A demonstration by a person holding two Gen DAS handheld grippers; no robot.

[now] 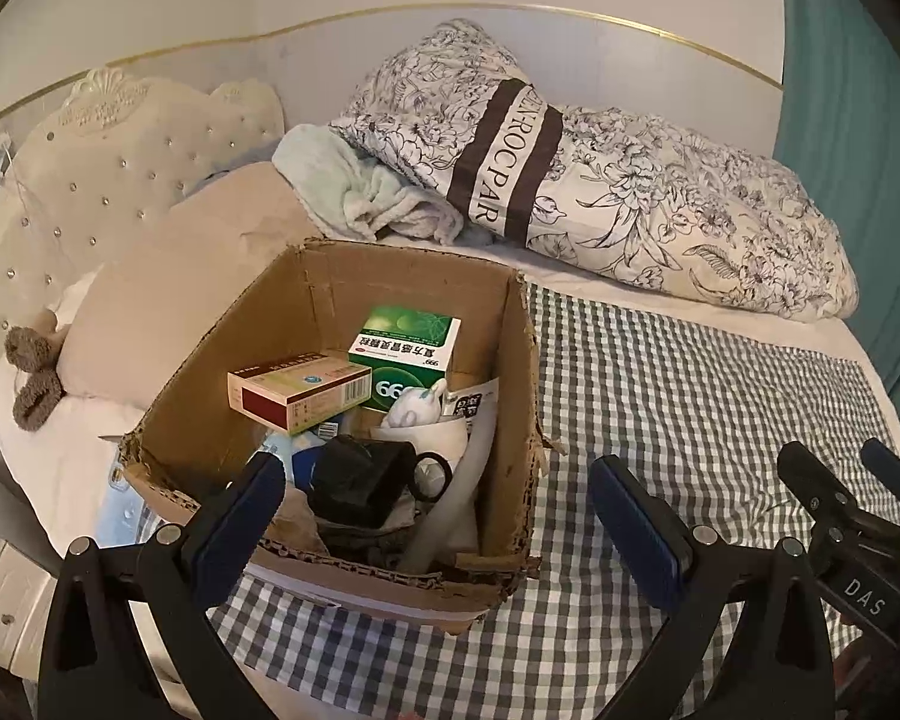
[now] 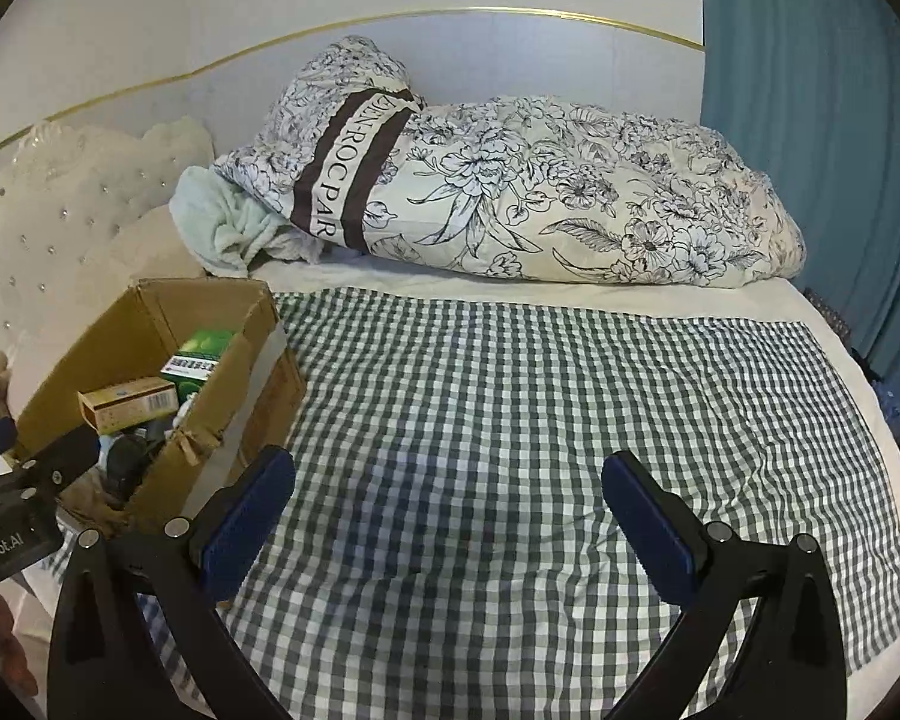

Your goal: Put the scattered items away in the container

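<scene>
An open cardboard box (image 1: 510, 372) stands on the checked cloth (image 1: 690, 396) on the bed. It holds a green medicine box (image 1: 411, 339), a tan and red medicine box (image 1: 297, 387), a white mug (image 1: 432, 450), a small white figure (image 1: 417, 408) and a black object (image 1: 360, 480). My left gripper (image 1: 438, 510) is open and empty, just above the box's near edge. My right gripper (image 2: 450, 510) is open and empty over bare checked cloth (image 2: 540, 390), to the right of the box (image 2: 252, 384). It also shows in the left wrist view (image 1: 840, 498).
A rolled floral quilt (image 1: 630, 192) and a pale green blanket (image 1: 354, 186) lie at the back of the bed. A tufted headboard (image 1: 120, 144) and beige pillow (image 1: 198, 276) are on the left. A teal curtain (image 2: 810, 150) hangs on the right.
</scene>
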